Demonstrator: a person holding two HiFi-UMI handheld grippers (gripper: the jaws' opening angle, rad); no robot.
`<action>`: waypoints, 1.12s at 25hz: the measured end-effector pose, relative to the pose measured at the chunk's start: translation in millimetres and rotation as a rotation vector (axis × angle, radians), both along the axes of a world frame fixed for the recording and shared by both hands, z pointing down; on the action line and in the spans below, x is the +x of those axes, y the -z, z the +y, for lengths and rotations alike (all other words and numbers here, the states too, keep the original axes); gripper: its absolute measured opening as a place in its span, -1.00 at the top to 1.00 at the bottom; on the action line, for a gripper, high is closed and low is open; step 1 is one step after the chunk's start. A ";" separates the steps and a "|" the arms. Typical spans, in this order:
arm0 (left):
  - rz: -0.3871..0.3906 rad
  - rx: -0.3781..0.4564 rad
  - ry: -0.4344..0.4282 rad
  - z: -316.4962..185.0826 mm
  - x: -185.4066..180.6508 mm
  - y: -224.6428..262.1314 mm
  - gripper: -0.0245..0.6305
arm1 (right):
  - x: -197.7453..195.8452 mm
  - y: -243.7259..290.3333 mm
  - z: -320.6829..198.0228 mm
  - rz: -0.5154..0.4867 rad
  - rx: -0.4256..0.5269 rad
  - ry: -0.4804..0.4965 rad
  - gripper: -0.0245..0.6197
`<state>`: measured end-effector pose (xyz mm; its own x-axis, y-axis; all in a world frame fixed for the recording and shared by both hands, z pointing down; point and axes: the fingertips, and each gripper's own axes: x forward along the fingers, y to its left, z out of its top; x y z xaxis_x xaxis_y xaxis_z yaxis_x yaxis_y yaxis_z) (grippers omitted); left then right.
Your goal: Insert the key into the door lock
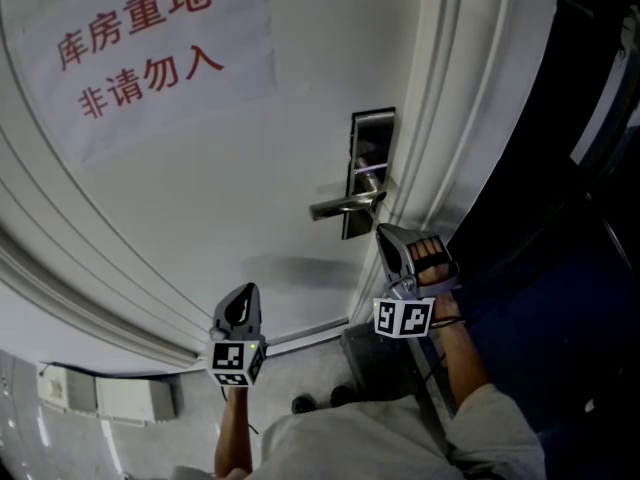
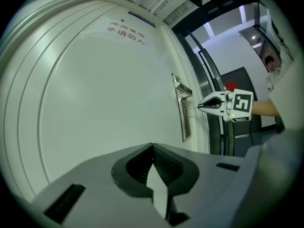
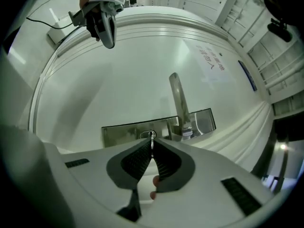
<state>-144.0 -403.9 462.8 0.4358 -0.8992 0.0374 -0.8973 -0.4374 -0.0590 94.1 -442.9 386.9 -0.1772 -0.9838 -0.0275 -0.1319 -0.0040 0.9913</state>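
The right gripper (image 3: 152,145) points level, jaws pinched on the key (image 3: 152,137) at the lock plate (image 3: 123,131), while the left gripper (image 2: 152,147) faces the door (image 2: 95,103), jaws together, empty.

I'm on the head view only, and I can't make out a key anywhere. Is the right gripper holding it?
Observer: Yes. The right gripper view shows the right gripper shut on the key, a thin blade pinched at the jaw tips.
Operator: Where is its tip?
Observer: At the keyhole in the lock plate. I can't tell how deep it sits.
Operator: And side on?
Observer: From the left gripper view, the key spans the gap between gripper and plate, roughly level.
Operator: Left gripper?
Observer: The left gripper is shut and empty, apart from the door.
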 end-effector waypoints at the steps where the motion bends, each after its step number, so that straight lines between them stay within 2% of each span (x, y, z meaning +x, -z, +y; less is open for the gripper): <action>1: -0.001 0.002 0.000 -0.3 -0.6 0.4 0.87 | -0.4 0.5 -1.1 0.000 0.001 0.000 0.83; 28: 0.009 -0.001 -0.020 -6.3 0.5 -1.8 0.87 | -1.5 -4.5 -12.0 0.001 -0.035 -0.018 0.83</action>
